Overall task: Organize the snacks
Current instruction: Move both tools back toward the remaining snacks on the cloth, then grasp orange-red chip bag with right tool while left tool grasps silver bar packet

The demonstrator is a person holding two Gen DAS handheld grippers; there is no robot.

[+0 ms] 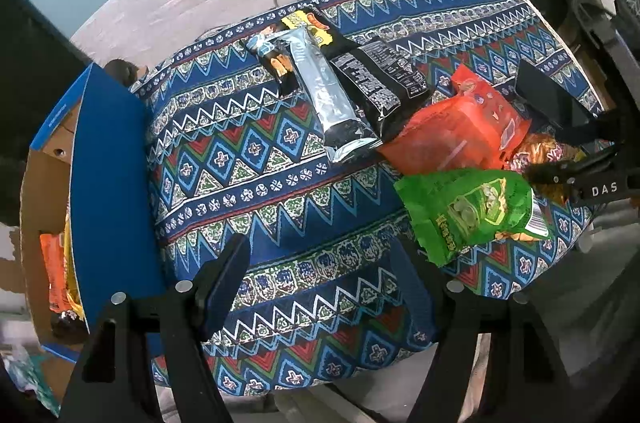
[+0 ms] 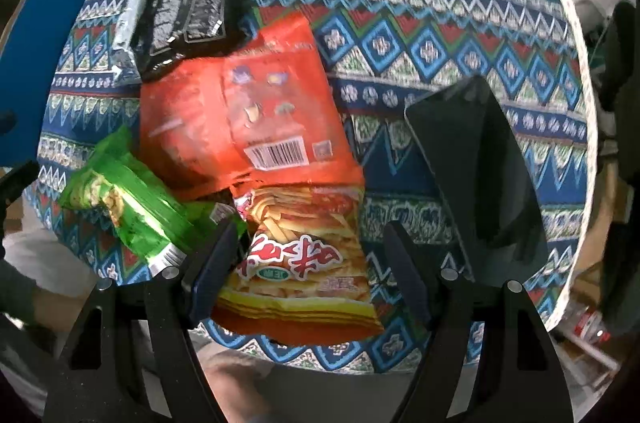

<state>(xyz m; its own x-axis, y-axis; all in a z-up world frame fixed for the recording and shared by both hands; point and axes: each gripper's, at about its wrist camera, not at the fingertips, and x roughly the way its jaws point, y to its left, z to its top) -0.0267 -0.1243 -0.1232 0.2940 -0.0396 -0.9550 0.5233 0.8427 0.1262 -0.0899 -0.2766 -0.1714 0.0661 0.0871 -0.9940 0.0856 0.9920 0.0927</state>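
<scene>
Right tool (image 2: 308, 271) spread, pointing straight down over the fries bag (image 2: 304, 263) at the desk's (image 2: 440, 23) near edge; bag lies between the pads, long axis running away from camera; left tool (image 1: 320, 287) spread, empty, farther off; box (image 1: 108, 183) at left.

A woven cloth with blue, red and green zigzag patterns (image 1: 256, 159) covers the table and looks matt. The silver foil snack packet (image 1: 326, 95) shines like metal. The green plastic snack bag (image 1: 476, 209) and orange plastic snack bag (image 2: 240, 111) are glossy and crinkled. The blue-faced cardboard box (image 1: 108, 183) looks matt, its inside raw brown.
</scene>
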